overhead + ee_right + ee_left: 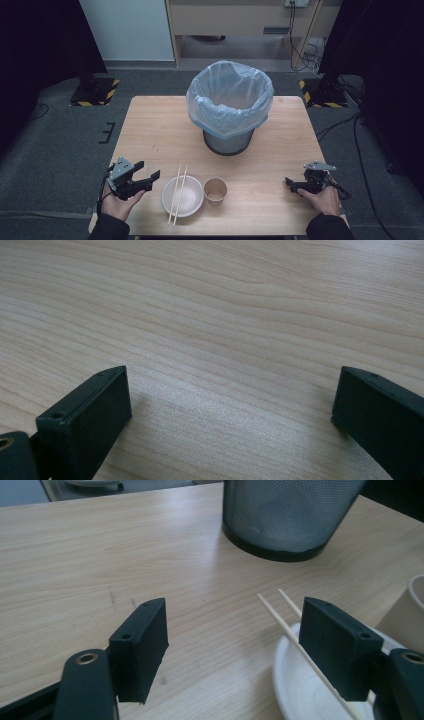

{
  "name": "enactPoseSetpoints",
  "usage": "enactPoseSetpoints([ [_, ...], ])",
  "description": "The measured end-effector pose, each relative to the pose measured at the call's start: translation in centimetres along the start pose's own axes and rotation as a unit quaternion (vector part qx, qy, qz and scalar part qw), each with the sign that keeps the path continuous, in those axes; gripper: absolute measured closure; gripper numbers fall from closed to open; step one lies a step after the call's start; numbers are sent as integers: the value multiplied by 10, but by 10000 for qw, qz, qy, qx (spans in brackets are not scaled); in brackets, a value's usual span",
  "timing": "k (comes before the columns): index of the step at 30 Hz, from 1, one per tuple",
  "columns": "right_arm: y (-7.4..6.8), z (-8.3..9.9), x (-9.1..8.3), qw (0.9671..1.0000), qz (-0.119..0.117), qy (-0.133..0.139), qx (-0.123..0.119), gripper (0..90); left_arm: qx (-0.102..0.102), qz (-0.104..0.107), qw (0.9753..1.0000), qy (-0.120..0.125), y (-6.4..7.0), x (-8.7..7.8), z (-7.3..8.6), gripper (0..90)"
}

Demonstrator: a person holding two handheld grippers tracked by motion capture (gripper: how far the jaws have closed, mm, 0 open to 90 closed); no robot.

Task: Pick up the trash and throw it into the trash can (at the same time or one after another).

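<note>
A white bowl [190, 202] sits near the table's front edge with a pair of wooden chopsticks [177, 194] lying across its left side. Right of it stands a brown paper cup [215, 191]. My left gripper [148, 177] is open just left of the bowl, held in a hand. In the left gripper view, the left gripper [235, 630] has its jaws spread, with the chopsticks [280, 620] and the bowl [300, 690] beside the right jaw and the cup [407, 615] at the far right. My right gripper [292, 184] rests open at the front right; the right gripper [230, 400] faces bare wood.
A mesh waste bin [229, 107] lined with a pale blue plastic bag stands in the middle back of the wooden table [150, 130]; its base [290, 525] is ahead of my left gripper. Dark floor and stands surround the table.
</note>
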State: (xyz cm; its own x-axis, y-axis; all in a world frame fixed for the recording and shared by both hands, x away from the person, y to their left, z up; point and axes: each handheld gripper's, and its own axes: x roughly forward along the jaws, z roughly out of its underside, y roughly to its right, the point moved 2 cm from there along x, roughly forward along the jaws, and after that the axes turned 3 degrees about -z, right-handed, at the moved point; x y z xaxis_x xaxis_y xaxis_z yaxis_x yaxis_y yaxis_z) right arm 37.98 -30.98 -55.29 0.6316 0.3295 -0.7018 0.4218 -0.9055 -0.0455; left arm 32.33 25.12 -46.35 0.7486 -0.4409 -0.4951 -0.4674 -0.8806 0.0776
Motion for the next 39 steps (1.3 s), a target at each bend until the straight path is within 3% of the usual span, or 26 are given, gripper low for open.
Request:
enactPoseSetpoints([
  [3,0,0,0,10000,0,1,2,26,-13,143,9999,-82,11,3,0,313],
  [11,0,0,0,10000,0,-1,2,25,22,290,9990,-325,30,10,5,381],
  [25,0,0,0,10000,-7,-8,-10,28,-1,352,9958,-846,42,17,13,491],
  [30,0,0,0,10000,-6,-6,-11,28,-16,361,9952,-912,46,21,15,503],
  [31,0,0,0,10000,-7,-8,-10,28,18,384,9941,-1018,48,23,17,507],
  [39,0,0,0,10000,-9,-7,-13,27,104,349,9921,-1203,53,28,20,536],
])
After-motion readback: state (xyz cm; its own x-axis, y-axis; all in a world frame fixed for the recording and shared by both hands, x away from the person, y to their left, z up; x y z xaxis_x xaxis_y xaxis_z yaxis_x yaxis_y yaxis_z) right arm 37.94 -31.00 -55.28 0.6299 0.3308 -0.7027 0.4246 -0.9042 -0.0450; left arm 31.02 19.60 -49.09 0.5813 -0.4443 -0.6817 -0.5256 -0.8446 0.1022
